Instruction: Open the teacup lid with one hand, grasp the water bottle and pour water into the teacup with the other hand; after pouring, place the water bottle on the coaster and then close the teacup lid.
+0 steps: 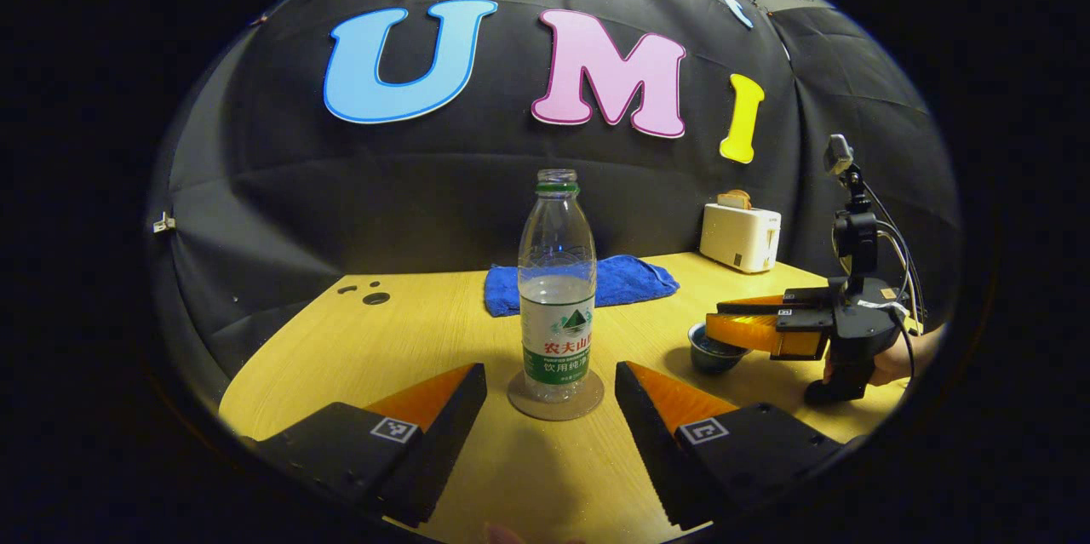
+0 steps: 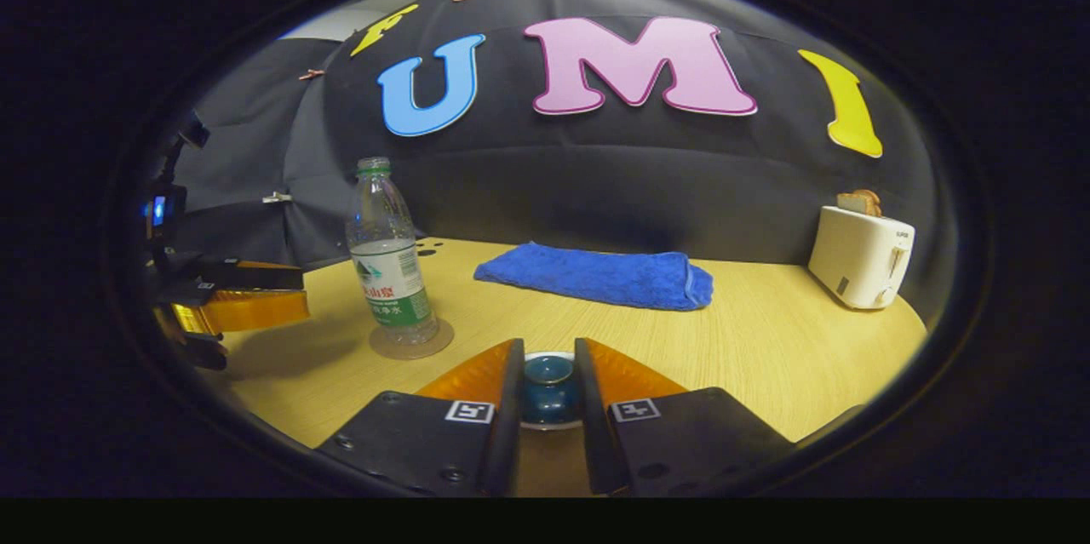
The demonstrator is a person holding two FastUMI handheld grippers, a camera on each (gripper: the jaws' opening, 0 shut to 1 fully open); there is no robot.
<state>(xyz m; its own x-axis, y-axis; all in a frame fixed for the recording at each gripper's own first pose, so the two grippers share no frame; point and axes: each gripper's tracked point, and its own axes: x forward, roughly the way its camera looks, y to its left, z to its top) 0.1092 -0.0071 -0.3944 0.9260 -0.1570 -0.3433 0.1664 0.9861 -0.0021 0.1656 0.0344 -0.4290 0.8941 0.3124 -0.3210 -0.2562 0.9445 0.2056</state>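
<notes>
An uncapped clear water bottle [image 1: 557, 289], about half full, stands upright on a round brown coaster [image 1: 556, 397] in the middle of the wooden table. My left gripper [image 1: 549, 374] is open, its fingers flanking the bottle's base without touching it. To the right, my right gripper [image 1: 719, 318] hovers over the dark blue teacup [image 1: 712, 353]. In the right gripper view, my right gripper [image 2: 549, 357] is shut on the blue knob of the teacup lid [image 2: 549, 375], with the cup's pale rim [image 2: 549, 424] just below. Whether the lid rests on the cup is unclear. The bottle [image 2: 387, 259] and left gripper [image 2: 298, 295] show at left.
A folded blue towel [image 2: 596, 276] lies behind the bottle and cup. A white toaster [image 2: 860, 259] with bread in it stands at the back right. Small holes [image 1: 375, 298] mark the table's far left corner. A hand [image 1: 894, 361] holds the right gripper at the table's right edge.
</notes>
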